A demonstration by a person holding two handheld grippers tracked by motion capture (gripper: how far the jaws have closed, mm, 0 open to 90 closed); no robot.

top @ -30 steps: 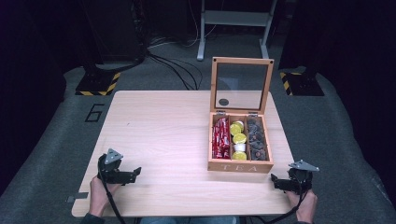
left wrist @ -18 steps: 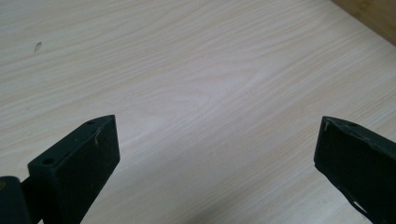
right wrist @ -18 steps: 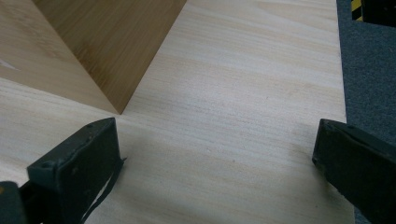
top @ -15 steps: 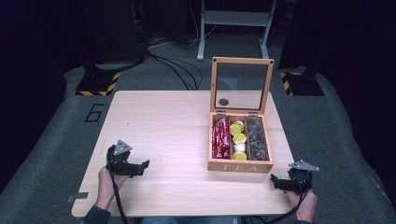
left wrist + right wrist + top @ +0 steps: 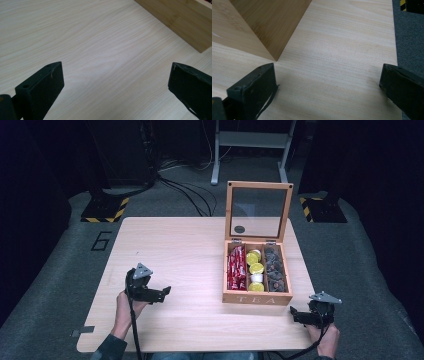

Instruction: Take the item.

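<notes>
1. Centrally, the tea box (image 5: 257, 297) stands on the right half of the table (image 5: 175, 250), lid (image 5: 259, 210) upright at its back, front wall toward the person.
2. Its long axis runs front to back; three compartments lie side by side: red packets (image 5: 236, 270) left, yellow cups (image 5: 255, 268) middle, dark pieces (image 5: 275, 270) right.
3. The right gripper (image 5: 295, 312) sits just beside the box's front right corner, near the table's edge, jaws wide and empty; in the right gripper view the corner (image 5: 275, 58) lies just beyond its left jaw.
4. The left gripper (image 5: 162, 292) hovers well apart to the box's left, pointing toward it, jaws wide and empty.
5. Bare wood lies open between left gripper and box; the table's right edge (image 5: 395, 50) is close to the right gripper.
</notes>
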